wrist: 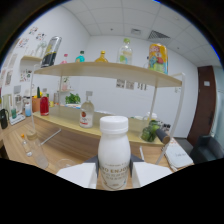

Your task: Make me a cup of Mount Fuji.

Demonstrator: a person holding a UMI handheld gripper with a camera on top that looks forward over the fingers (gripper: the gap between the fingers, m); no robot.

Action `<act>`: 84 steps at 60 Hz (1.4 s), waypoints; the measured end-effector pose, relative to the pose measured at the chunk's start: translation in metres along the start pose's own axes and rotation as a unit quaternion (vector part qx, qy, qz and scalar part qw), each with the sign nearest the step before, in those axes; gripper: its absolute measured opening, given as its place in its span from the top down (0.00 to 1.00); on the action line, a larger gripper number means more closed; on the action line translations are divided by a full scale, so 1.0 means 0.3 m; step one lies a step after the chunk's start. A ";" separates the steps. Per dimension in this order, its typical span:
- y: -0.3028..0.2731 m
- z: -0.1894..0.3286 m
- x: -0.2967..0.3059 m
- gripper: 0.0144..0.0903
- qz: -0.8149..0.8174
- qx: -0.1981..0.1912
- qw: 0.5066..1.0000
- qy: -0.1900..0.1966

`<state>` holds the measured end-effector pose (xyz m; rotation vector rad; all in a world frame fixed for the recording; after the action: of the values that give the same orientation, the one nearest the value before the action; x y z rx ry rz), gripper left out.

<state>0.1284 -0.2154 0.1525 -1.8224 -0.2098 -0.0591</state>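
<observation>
A white milk bottle (114, 150) with a white screw cap and grey lettering stands upright between my fingers, its base hidden below them. My gripper (114, 173) is shut on it, with both white fingers (77, 176) pressed against the bottle's lower sides. The bottle appears held above the wooden counter (75, 145). A clear glass (40, 156) stands on that counter, off to the left of the fingers.
Beyond the bottle a wooden shelf (107, 70) carries several bottles on top. On the ledge below stand a clear bottle with a red label (86, 114), a red bottle (44, 106) and a green plant (73, 98). Green items (149, 133) and a white sheet (177, 155) lie right.
</observation>
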 end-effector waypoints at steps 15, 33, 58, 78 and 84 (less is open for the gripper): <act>0.206 0.106 -0.003 0.56 0.065 -0.044 0.997 -0.010; 0.281 0.108 0.005 0.54 0.083 -0.064 0.994 -0.008; 0.257 -0.022 0.032 0.06 0.094 -0.107 0.989 0.039; 0.099 -0.302 -0.102 0.07 0.082 -0.141 0.984 0.069; 0.092 -0.355 -0.191 0.06 0.094 -0.158 0.981 0.064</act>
<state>0.0844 -0.3311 0.1453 -2.1389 0.0679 -0.0794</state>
